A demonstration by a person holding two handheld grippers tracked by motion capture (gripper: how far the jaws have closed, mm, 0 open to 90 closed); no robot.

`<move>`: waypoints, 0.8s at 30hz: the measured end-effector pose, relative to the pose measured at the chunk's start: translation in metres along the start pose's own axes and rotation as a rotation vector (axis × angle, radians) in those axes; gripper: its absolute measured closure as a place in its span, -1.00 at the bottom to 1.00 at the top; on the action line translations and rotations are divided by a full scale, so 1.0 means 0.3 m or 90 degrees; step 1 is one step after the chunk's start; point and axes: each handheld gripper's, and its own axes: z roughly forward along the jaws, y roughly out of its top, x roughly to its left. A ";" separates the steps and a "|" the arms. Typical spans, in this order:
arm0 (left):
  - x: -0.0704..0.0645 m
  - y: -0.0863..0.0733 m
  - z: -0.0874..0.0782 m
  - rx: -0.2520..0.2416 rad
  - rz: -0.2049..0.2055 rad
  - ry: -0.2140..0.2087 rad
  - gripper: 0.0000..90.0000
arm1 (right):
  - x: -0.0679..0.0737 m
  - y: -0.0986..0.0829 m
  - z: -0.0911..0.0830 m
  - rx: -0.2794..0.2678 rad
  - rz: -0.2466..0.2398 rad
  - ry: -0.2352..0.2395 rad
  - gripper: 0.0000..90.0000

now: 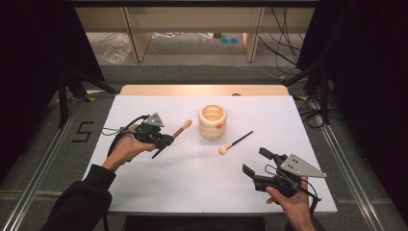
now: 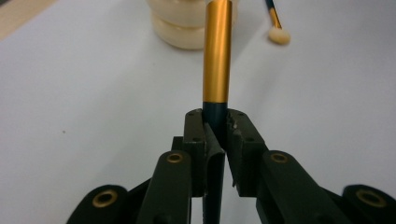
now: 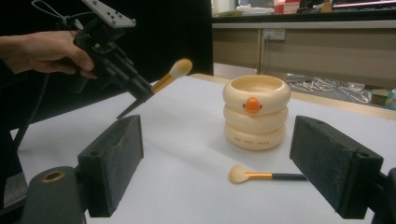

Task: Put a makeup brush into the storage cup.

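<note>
A makeup brush with gold ferrule, dark handle and cream bristle tip [image 1: 179, 130], clamped by its handle in the left tool [image 1: 162, 140], is raised off the counter, bristles angled toward the cream ringed holder [image 1: 212, 121].

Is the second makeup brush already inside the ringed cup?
No, the second brush lies flat on the white table beside the ringed cup, while the left tongs hold the other brush.

A white table [image 1: 192, 183] stood on grey floor [image 1: 192, 72]. Beyond it were pale wooden shelves [image 1: 192, 19], black curtains [image 1: 370, 72] at both sides, and loose cables [image 1: 284, 43].
</note>
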 end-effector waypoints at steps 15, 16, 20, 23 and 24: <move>0.012 0.014 -0.012 -0.138 -0.078 0.032 0.75 | -0.001 0.000 0.000 0.000 -0.002 -0.002 -0.59; 0.015 0.015 -0.014 -0.142 -0.081 0.029 0.75 | -0.001 0.000 0.000 0.000 -0.002 -0.002 -0.59; 0.021 0.017 -0.017 -0.160 -0.095 0.035 0.75 | -0.001 -0.002 0.003 -0.010 -0.001 -0.006 -0.59; 0.027 0.020 -0.021 -0.180 -0.102 0.043 0.75 | -0.001 -0.002 0.004 -0.012 -0.001 -0.005 -0.59; 0.027 0.021 -0.025 -0.187 -0.107 0.054 0.75 | 0.000 -0.002 0.004 -0.009 0.002 -0.001 -0.59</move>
